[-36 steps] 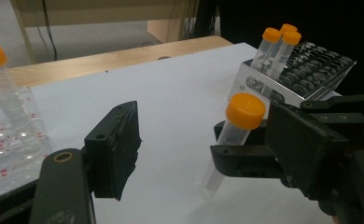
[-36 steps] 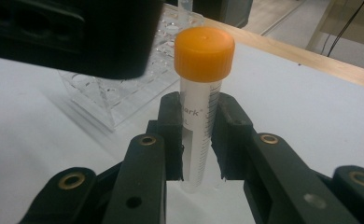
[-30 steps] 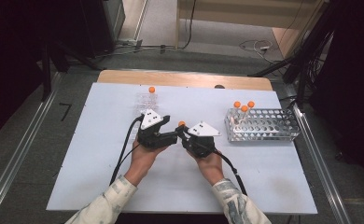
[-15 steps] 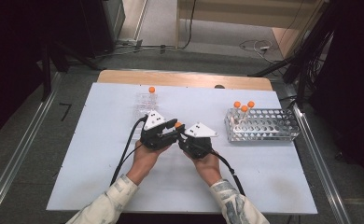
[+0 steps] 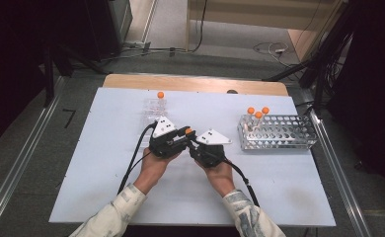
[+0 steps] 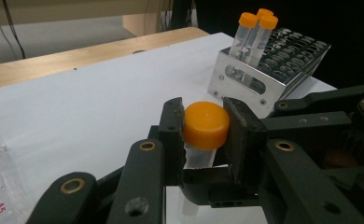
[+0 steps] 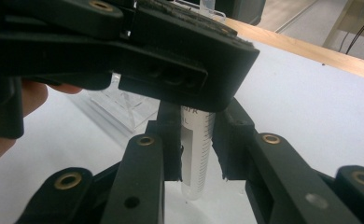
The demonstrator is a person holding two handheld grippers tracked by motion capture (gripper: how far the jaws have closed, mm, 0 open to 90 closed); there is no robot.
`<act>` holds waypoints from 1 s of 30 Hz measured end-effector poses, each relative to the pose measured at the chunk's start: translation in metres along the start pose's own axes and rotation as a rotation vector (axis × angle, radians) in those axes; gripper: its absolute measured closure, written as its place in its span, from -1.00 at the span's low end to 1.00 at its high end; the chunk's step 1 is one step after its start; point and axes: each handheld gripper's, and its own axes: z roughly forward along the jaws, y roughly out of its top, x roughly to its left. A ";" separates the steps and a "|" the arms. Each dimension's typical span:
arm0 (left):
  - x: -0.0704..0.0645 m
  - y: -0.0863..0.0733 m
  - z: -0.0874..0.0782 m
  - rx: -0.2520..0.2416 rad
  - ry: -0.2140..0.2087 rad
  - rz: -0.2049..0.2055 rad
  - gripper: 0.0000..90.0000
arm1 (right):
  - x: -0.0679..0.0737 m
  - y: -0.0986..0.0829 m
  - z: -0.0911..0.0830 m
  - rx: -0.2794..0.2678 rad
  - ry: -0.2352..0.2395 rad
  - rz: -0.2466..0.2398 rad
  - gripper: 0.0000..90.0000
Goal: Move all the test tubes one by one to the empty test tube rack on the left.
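Left gripper (image 6: 203, 135) clamps the orange cap (image 6: 206, 124), right gripper (image 7: 196, 154) is closed on the tube (image 7: 196, 154) body, held mid-table left of the rack (image 5: 277, 132); uneven twist could slip the cap or cross-thread it.

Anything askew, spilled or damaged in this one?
Nothing stands out. The left gripper pinches the orange cap while the right gripper holds the tube body, upright. Three capped tubes stand in the metal rack. No spill shows on the table.
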 end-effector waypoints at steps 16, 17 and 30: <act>0.025 0.014 0.000 -0.059 0.060 -0.055 0.56 | -0.017 -0.001 -0.012 0.046 -0.014 0.016 -0.53; 0.027 0.016 0.000 -0.064 0.066 -0.055 0.56 | -0.018 -0.002 -0.014 0.042 -0.018 0.017 -0.53; 0.053 0.033 -0.001 -0.084 0.110 -0.090 0.56 | -0.035 -0.013 -0.028 0.040 -0.027 0.082 -0.60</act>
